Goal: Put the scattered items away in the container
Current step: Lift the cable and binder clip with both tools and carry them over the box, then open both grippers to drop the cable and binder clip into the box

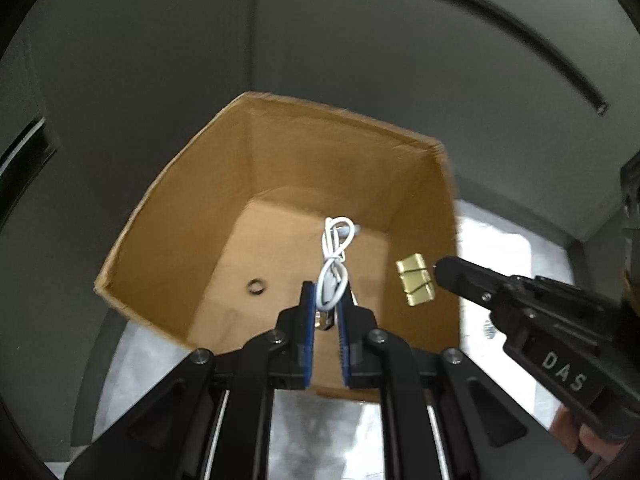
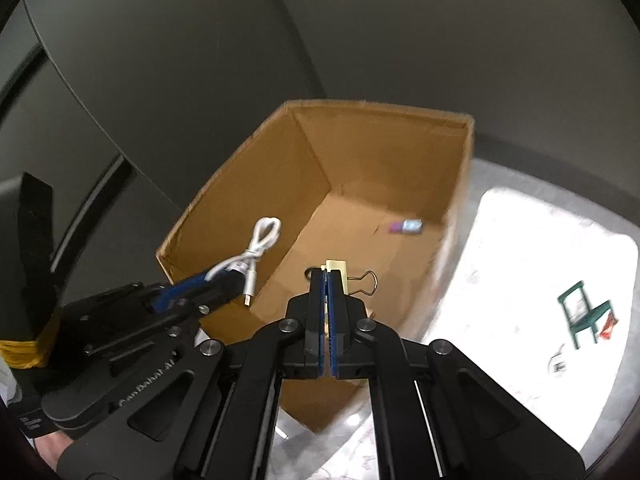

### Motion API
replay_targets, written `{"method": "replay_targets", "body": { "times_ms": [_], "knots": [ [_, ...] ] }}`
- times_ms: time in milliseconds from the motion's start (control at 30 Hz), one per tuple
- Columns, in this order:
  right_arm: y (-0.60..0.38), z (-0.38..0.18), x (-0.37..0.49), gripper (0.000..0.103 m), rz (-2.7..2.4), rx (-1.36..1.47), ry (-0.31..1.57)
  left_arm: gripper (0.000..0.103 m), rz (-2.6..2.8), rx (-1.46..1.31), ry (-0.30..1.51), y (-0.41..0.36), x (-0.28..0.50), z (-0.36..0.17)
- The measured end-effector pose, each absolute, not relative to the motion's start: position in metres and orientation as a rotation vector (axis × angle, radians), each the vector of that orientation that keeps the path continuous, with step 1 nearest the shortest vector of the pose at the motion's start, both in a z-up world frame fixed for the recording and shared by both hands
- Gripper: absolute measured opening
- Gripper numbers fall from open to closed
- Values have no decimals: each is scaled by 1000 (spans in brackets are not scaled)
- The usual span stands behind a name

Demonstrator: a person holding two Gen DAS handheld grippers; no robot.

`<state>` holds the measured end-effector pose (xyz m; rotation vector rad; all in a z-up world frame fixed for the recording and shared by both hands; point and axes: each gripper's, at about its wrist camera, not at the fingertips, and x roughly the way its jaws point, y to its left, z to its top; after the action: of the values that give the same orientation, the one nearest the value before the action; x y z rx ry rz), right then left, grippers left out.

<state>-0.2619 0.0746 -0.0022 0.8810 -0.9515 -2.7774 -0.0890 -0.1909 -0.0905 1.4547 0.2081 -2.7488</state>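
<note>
An open cardboard box stands on the table below both grippers. My left gripper is shut on a coiled white cable, held over the box's near-left part. My right gripper is shut on a gold binder clip, whose wire handle sticks out to the right over the box. On the box floor lie a small black ring and a small blue and pink item.
To the right of the box, a green toy chair, a small red piece and a small white item lie on the pale table top. Dark grey walls stand close behind the box.
</note>
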Motion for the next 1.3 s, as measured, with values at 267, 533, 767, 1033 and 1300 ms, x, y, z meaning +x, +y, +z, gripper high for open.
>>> {"method": "replay_targets", "body": {
  "times_ms": [267,533,767,1033,1300],
  "knots": [
    [38,-22,-285,1,-2772,943,-882,10,-2690,1498,212,-213,-87,-110],
    [39,-20,-288,1,-2776,940,-887,10,-2707,1519,179,-206,-92,-108],
    [41,-20,-287,1,-2763,939,-907,10,-2705,1531,174,-205,-94,-110],
    [41,-21,-286,2,-2770,943,-917,11,-2701,1539,170,-206,-95,-112],
    [45,-17,-282,4,-2791,932,-904,11,-2701,1533,176,-207,-94,-111]
  ]
}}
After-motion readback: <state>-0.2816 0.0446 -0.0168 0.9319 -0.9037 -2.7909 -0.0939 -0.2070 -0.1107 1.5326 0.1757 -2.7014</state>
